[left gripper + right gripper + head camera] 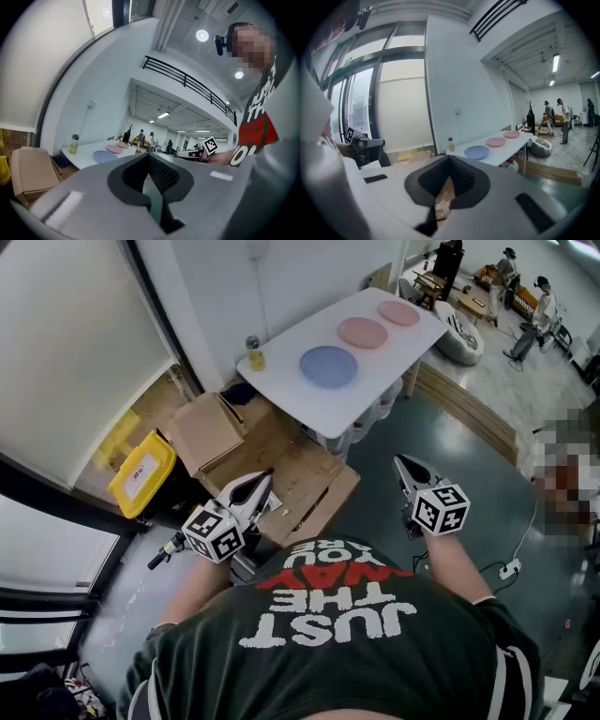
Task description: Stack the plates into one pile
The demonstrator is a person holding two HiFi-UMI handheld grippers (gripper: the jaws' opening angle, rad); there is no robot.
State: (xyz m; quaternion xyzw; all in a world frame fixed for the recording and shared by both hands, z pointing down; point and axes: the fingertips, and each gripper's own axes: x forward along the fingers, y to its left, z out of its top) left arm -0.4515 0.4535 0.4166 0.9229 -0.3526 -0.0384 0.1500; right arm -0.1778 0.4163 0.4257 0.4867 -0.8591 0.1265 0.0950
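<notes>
At the bottom of the head view, we hold the left gripper (pixel 265 477) and the right gripper (pixel 400 462) side by side, both pointing ahead with jaws closed on nothing. Cardboard boxes (pixel 291 474) crowd the floor ahead at the left, while open floor lies at the right. Beyond, at upper centre, the white table (pixel 309 409) carries the blue plate (pixel 328 366) and two pink plates (pixel 363 332) in a row, apart. Only the gripper views show the plates edge-on.
</notes>
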